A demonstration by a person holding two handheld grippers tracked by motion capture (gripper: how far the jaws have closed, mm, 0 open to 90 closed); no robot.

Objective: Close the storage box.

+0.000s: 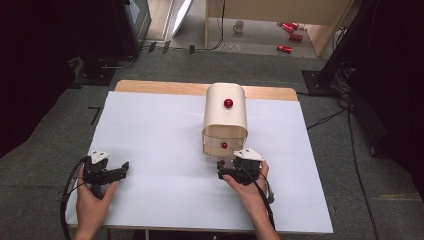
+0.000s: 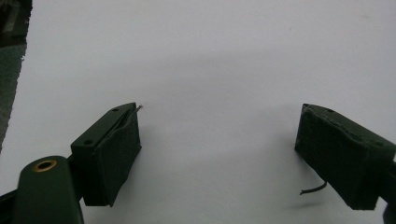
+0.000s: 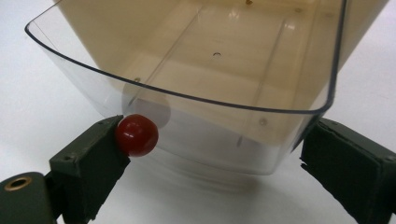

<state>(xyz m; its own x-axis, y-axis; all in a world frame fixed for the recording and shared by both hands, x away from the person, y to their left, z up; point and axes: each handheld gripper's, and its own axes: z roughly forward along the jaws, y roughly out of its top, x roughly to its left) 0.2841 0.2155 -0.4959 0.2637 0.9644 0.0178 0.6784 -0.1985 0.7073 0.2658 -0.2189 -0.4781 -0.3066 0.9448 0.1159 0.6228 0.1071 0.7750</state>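
Down on the white table (image 1: 165, 135), seen from high up, the left gripper (image 1: 121, 170) sits at about 8 o'clock, held by the left hand (image 1: 92, 200). Its grey plate sits on top and a black cable loops off behind it. From up there its jaws are too small to read. The left gripper view tells more: the left gripper (image 2: 219, 154) has its two black jaws spread wide apart, with just bare white table between them. It holds nothing. A little bit of thin wire (image 2: 313, 189) pokes out by the jaw at 4 o'clock.

Next, near the middle of the table stands a cream box (image 1: 225, 112) with a round top. It has a red knob (image 1: 228, 103) on top and a small drawer (image 1: 224, 146) low at its front, with a second red knob (image 1: 224, 145) on it.

Just below the box, at about 5 o'clock on the table, the right hand (image 1: 247, 182) holds the right gripper (image 1: 220, 170) close to the drawer front. From high up you cannot tell if it touches. The right gripper view shows it close: the drawer (image 3: 201, 84) is clear plastic and nothing lies in it. The right gripper (image 3: 212, 154) is wide open around the drawer front. The red knob (image 3: 137, 135) rests against the jaw at 8 o'clock, and the other jaw stands beside the drawer corner at 4 o'clock. The jaws do not squeeze the knob.

On the floor far behind the table lie some red cans (image 1: 289, 34) and a mug (image 1: 239, 26).
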